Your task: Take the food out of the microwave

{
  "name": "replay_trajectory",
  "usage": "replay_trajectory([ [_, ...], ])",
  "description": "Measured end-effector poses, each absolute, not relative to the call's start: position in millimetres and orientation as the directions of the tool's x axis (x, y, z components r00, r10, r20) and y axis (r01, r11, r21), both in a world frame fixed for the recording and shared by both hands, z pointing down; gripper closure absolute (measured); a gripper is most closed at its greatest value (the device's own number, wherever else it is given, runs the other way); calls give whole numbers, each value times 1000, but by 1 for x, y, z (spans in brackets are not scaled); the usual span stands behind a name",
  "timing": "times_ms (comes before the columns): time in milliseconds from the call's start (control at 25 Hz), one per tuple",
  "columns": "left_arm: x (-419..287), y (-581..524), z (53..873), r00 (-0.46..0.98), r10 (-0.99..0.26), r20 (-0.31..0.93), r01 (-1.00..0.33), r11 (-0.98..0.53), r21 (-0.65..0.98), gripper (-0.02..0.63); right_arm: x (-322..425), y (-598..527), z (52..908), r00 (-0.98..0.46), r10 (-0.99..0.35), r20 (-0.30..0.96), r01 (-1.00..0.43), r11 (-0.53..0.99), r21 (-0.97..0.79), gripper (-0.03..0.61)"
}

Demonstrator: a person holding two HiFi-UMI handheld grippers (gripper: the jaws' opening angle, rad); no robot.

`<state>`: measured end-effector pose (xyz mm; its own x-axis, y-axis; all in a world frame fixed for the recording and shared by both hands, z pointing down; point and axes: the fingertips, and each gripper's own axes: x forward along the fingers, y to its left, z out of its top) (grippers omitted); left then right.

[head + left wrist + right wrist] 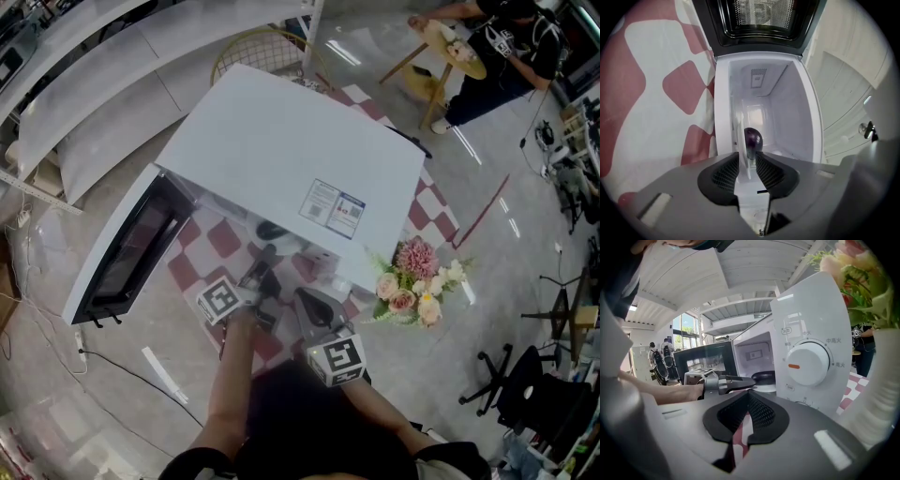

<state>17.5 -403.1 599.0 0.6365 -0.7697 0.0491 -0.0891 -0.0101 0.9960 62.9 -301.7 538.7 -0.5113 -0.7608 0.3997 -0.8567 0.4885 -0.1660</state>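
Overhead, a white box-shaped microwave (281,150) is seen on a red-and-white checked cloth (225,239), its dark-windowed door (131,248) swung open at the left. The left gripper (268,251) is pointed into the opening, and the right gripper (307,300) is held just beside it, to the lower right.

Along the left gripper, the jaws are seen spread apart. The thin rim of a white plate (739,136) stands between them, not clamped. A dark purple round piece of food (752,139) lies on that plate inside the cavity, at frame centre.

Along the right gripper, the jaws are seen closed together on nothing, and a white control dial (806,363) is seen right of centre.
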Motion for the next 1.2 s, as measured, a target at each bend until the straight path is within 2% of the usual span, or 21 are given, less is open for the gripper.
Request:
replay_trajectory([
  [200,23,-407,599,632,-775,22,-29,4,1000,495,65,-303,540,-515,-758,401,-855,491,-168,578],
  [400,23,-410,609,633,-773,39,-33,24,999,528,68,-304,543,-509,-758,409,-858,485,-169,578],
  [560,27,-412,599,616,-787,7,45,43,998,555,69,-305,544,-507,-756,414,-859,483,-170,578],
  [680,27,-411,601,615,-789,14,52,58,997,577,70,-307,544,-504,-757,416,-860,481,-169,578],
  [1200,26,-408,604,614,-789,34,55,85,995,575,70,-307,545,-505,-759,411,-861,480,-172,578],
])
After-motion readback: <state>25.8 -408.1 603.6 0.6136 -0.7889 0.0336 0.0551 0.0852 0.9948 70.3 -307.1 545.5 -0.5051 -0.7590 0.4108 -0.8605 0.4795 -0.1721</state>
